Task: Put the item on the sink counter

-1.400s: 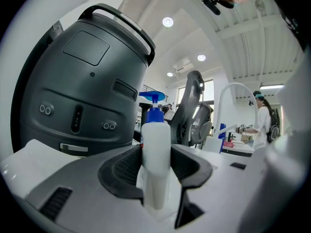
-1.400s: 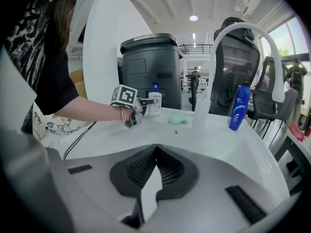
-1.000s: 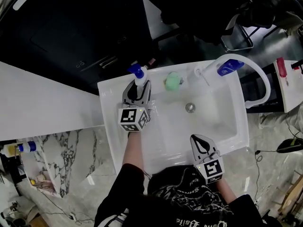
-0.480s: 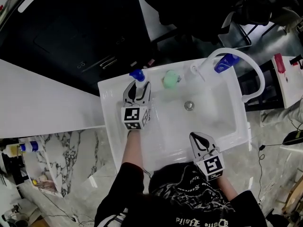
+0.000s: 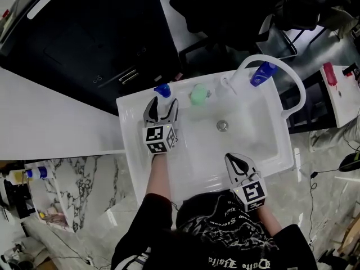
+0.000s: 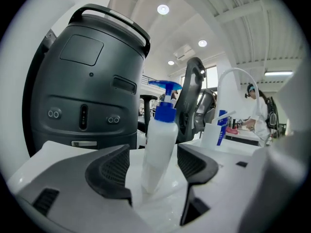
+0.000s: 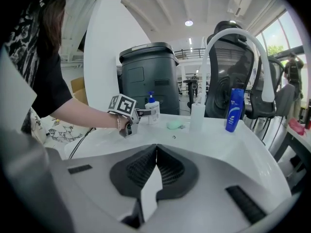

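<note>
Spray bottle (image 6: 159, 142), white with a blue trigger head, stands upright on the back left corner of the sink counter (image 5: 130, 151), its base resting on the white surface. The left gripper (image 5: 162, 107) reaches level toward it with one jaw on each side of the bottle body. Its jaws have just been opening and now stand wide: the bottle is between them, but a sliver of counter shows on either side and neither pad presses on it.

The right gripper (image 5: 233, 160) hangs over the front rim of the basin, close to the person's body and well apart from the bottle. Its jaws are closed against each other with nothing between them.

Along the back edge of the counter, right of the spray bottle, lies a pale green lump (image 5: 198, 94). Beyond it a small white container (image 5: 223, 86) stands by the foot of the arched white faucet (image 5: 295, 89). A dark blue bottle (image 7: 235, 109) stands upright near the back right corner. The drain (image 5: 223, 125) sits in the middle of the basin. Behind the sink stands a big dark grey bin (image 6: 92, 81).
</note>
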Demonstrator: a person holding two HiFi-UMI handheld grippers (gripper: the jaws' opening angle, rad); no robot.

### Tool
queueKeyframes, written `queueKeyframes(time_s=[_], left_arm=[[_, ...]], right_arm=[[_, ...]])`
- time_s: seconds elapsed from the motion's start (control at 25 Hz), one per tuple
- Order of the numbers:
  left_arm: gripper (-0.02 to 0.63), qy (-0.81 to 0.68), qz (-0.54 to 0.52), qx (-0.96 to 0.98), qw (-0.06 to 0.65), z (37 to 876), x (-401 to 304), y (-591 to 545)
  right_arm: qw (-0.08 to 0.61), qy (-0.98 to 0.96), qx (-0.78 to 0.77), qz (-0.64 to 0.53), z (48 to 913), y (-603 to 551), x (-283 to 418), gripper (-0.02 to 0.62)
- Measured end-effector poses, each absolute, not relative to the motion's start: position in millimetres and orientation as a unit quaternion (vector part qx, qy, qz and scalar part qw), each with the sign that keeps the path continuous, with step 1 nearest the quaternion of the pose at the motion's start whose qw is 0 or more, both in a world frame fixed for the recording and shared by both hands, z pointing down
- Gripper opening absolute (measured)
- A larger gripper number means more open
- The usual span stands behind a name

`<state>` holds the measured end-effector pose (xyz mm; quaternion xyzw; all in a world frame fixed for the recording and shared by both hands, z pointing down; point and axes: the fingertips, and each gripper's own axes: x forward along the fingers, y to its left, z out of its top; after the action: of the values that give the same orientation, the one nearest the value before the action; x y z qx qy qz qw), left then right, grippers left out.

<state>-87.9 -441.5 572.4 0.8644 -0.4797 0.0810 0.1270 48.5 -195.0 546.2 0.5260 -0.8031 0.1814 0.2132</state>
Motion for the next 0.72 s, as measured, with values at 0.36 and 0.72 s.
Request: queueKeyframes(time_s=[0.36, 0.72], left_arm=[[0.291, -0.507, 0.081, 0.852, 0.108, 535, -108, -375], [0.291, -0.493, 0.067, 0.864, 0.078, 491, -86, -285]], right_arm=[[0.160, -0.814, 0.533, 0.164, 526, -206, 70, 0.000], [0.121, -0.833, 0.521, 0.140, 514, -208, 81, 0.000]])
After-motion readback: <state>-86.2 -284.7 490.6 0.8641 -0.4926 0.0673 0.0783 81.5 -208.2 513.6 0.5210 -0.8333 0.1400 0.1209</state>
